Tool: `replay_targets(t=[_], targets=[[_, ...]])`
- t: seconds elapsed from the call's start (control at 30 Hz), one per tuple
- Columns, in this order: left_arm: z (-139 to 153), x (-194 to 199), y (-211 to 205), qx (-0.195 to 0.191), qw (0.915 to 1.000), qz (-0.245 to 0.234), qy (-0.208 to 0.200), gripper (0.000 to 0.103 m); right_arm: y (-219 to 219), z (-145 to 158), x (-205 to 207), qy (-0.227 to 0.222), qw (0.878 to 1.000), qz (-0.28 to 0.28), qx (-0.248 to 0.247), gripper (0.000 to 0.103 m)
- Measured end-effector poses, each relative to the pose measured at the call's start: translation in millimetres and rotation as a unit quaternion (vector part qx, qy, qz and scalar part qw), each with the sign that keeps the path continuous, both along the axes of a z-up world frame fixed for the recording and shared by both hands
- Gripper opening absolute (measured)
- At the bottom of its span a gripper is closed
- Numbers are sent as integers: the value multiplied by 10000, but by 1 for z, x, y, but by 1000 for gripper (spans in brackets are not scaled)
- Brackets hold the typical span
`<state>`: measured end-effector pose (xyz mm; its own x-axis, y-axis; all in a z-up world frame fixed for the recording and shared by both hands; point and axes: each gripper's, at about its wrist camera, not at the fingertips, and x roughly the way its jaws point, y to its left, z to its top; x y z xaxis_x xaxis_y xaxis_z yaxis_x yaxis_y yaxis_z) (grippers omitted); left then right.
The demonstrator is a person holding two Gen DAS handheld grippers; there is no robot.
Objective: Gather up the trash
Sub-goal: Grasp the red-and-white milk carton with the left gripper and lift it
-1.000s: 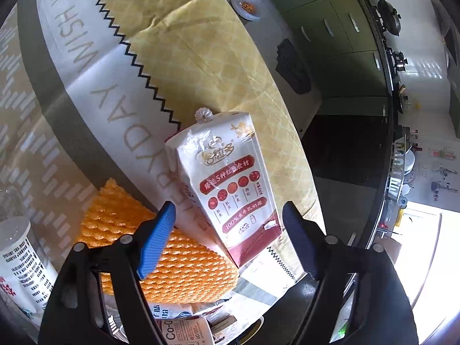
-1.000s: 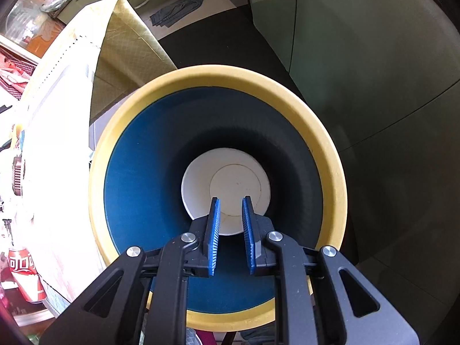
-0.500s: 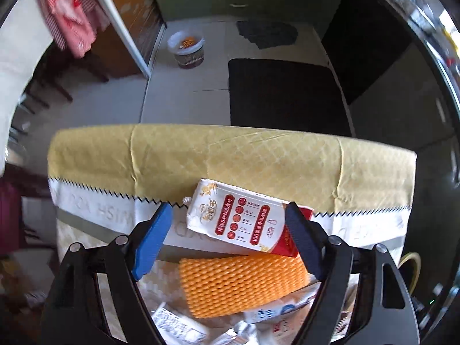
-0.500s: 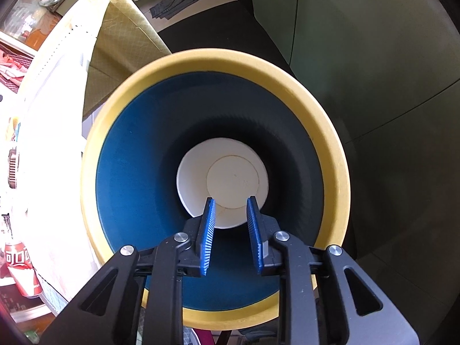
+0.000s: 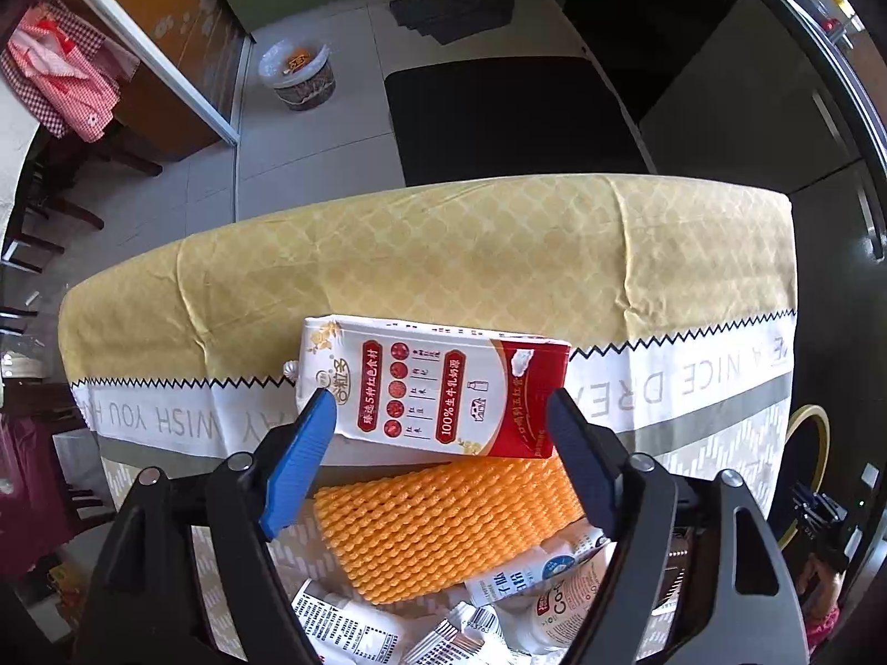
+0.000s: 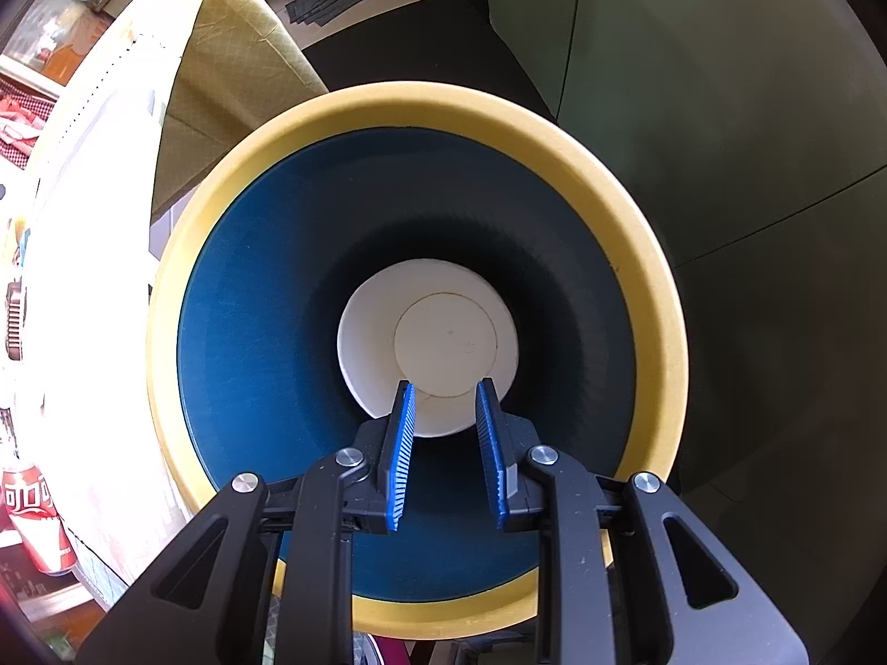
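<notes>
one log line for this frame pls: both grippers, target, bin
left gripper: open, straddling milk carton on table, no contact | right gripper: open, empty, over bin | bin: empty

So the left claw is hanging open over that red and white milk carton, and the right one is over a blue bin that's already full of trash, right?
Not quite. The right wrist view shows the blue bin empty, its white bottom bare below the right claw. The left claw does hang open over the milk carton.
</notes>
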<state>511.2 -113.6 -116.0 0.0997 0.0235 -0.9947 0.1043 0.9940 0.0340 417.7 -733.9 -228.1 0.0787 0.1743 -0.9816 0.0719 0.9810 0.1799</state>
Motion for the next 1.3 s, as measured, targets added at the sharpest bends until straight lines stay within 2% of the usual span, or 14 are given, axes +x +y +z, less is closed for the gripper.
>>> replay_targets(t=[0.17,0.27,0.3,0.37,0.4,0.5,0.6,0.67,0.8,0.93,1.1,1.17,1.23,1.3], targets=[[12,-1,-19,309,9957,-863,-134,74,-2,-1,1,46,10000,34,-47,23],[20,-5,-25,502,9872,-1495,-222,74,-3,-2,4,78,9999,-8,-77,23],[21,-9,-28,533,9818,-1806,-252,74,-3,-2,5,90,9999,-16,-92,23],[27,-15,-31,703,9653,-2487,-377,74,-1,0,7,102,9999,-39,-115,23],[27,-19,-33,820,9540,-2845,-470,74,1,1,7,106,9998,-58,-128,23],[22,-34,-38,1114,9096,-3951,-645,74,3,4,9,135,9997,-117,-163,24],[11,-43,-38,1184,8731,-4691,-598,72,6,5,11,183,9995,-172,-201,28],[4,-44,-36,1202,8558,-4996,-597,64,9,6,13,223,9993,-201,-213,28],[3,-46,-35,1022,8320,-5394,-796,58,12,5,16,329,9989,-223,-242,28],[0,-44,-36,1028,8164,-5615,-878,57,13,4,22,417,9986,-229,-224,28],[1,-59,-47,1011,7941,-5961,-619,57,17,-4,29,463,9986,-157,-192,28],[0,-64,-50,1025,7933,-5979,-523,57,19,-6,31,464,9987,-107,-174,28],[-3,-62,-51,1121,7870,-6042,-540,57,21,-8,32,467,9988,-62,-159,28],[-7,-57,-54,1134,7887,-6021,-501,58,20,-8,33,474,9988,-31,-155,28]])
